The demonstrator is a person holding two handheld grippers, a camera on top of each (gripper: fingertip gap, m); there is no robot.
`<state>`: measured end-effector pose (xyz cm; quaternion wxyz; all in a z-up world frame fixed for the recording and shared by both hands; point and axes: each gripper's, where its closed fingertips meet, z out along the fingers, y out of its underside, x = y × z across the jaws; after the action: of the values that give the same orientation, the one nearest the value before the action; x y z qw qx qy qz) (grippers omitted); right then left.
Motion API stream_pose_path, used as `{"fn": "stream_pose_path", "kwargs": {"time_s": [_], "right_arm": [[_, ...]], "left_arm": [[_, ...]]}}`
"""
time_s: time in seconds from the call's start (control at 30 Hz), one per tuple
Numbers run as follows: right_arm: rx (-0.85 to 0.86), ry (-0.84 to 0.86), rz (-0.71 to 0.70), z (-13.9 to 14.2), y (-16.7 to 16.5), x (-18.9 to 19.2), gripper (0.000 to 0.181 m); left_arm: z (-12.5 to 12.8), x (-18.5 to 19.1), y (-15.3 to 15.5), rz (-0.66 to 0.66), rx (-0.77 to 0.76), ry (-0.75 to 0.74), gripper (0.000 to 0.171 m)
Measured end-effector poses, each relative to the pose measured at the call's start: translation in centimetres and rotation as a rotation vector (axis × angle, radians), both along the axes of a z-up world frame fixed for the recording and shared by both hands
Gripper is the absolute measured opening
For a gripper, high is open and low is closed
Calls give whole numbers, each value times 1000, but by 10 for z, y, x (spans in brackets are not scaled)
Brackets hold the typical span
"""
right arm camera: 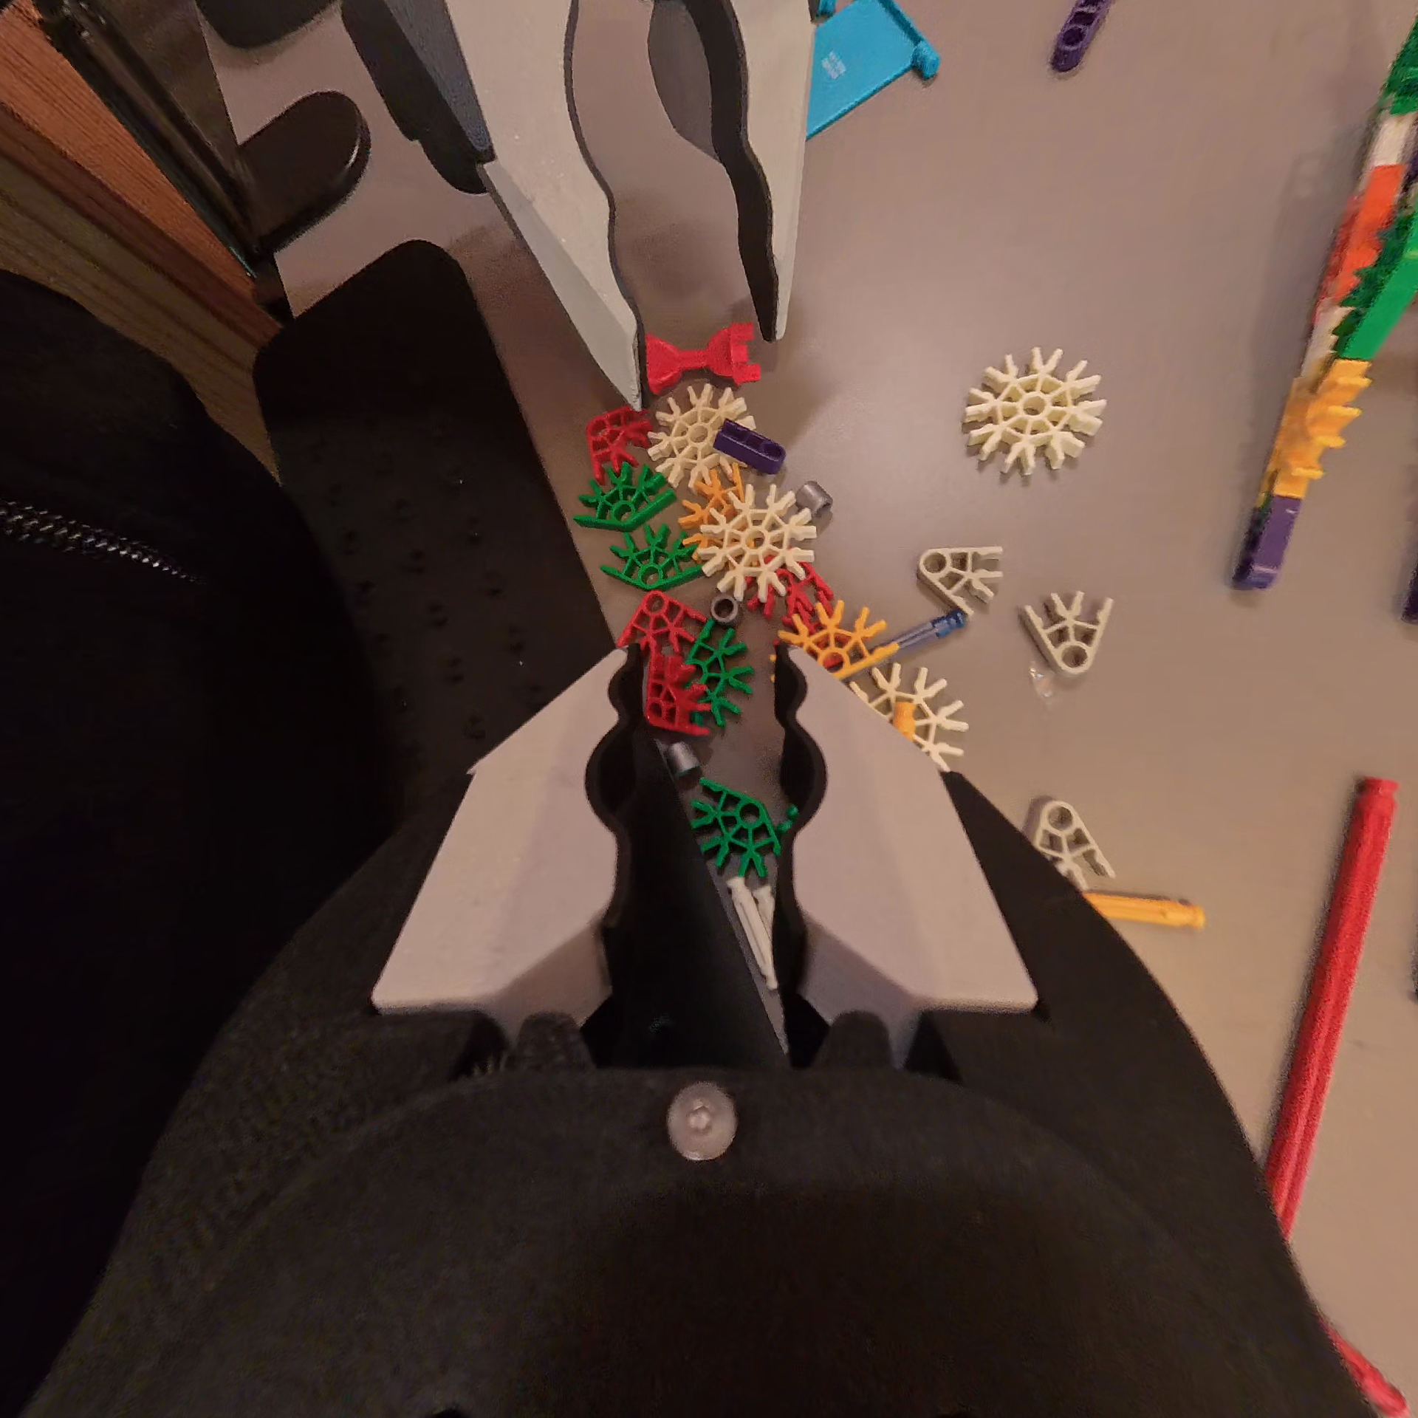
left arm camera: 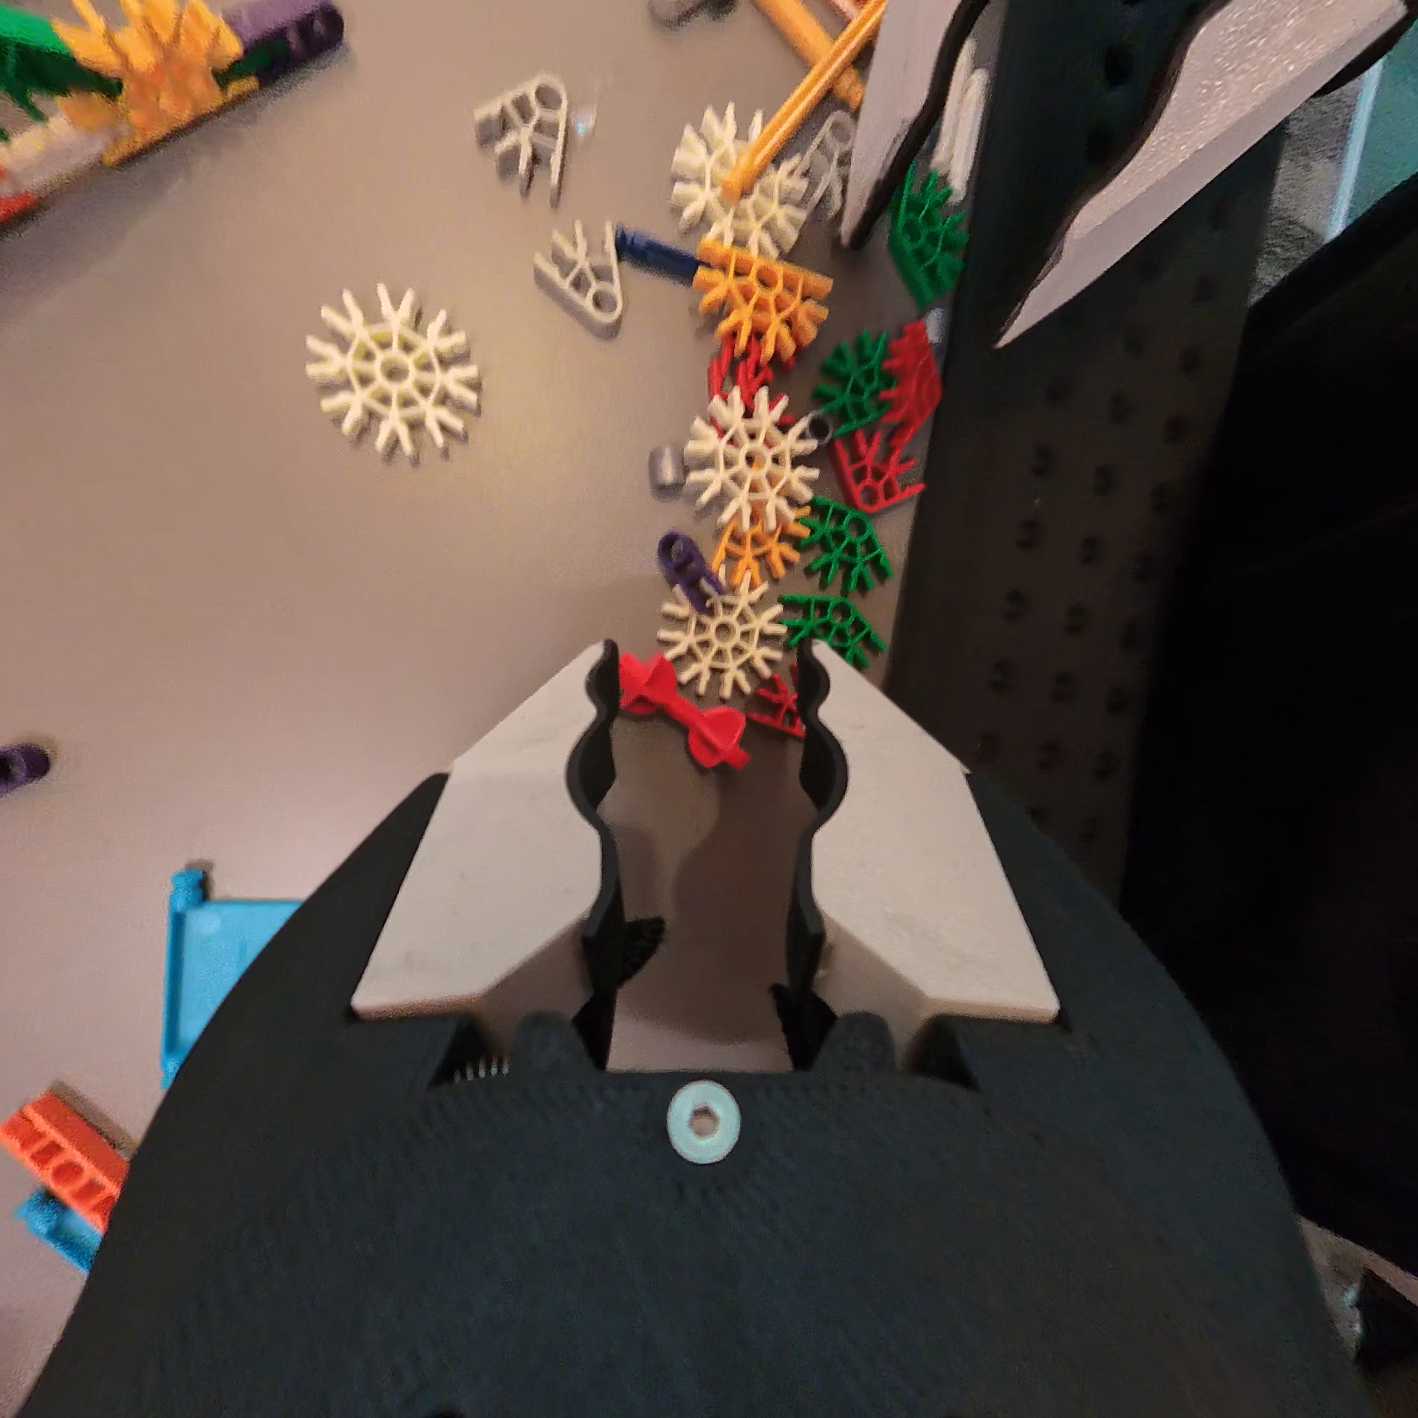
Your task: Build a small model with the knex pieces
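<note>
A pile of small construction-toy connectors (left arm camera: 756, 460), white, green, red and orange, lies on the grey table along a black perforated panel (left arm camera: 1036, 537). My left gripper (left arm camera: 707, 667) is open, with its jaws on either side of a short red bow-tie-shaped rod (left arm camera: 683, 710) at the near end of the pile. It shows at the top of the right wrist view (right arm camera: 706, 338), around the same red rod (right arm camera: 702, 357). My right gripper (right arm camera: 704, 667) is open and empty, low over red (right arm camera: 671, 694) and green connectors (right arm camera: 721, 667) at the pile's other end. It shows top right in the left wrist view (left arm camera: 928, 288).
A lone white snowflake connector (right arm camera: 1033, 410) and grey connectors (right arm camera: 1066, 633) lie apart from the pile. An assembled multicolour structure (right arm camera: 1335, 368), a long red rod (right arm camera: 1335, 959), a yellow rod (right arm camera: 1143, 911) and a blue panel (left arm camera: 207, 974) lie farther out. The black panel (right arm camera: 430, 499) borders the pile. Tip to tip, the grippers are about 10 centimetres apart. Between my left fingertips and the lone white snowflake connector (right arm camera: 1033, 410) there is roughly 9 centimetres. The left camera catches it too, in the left wrist view (left arm camera: 401, 359).
</note>
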<state>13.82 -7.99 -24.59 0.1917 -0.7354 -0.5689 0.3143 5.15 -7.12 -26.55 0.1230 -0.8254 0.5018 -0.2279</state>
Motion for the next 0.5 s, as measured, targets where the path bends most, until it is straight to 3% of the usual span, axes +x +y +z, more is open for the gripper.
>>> {"fn": "stream_pose_path", "kwargs": {"time_s": [0.23,0.37,0.5], "right_arm": [[11,8,-3,-3,-1,-20,35],[25,13,-30,-1,2,-18,35],[71,-35,-11,-14,11,-16,36]], "left_arm": [[2,-2,-6,-31,137,-4,47],[19,2,-10,-35,175,-73,44],[10,5,-13,-50,192,-43,42]]}}
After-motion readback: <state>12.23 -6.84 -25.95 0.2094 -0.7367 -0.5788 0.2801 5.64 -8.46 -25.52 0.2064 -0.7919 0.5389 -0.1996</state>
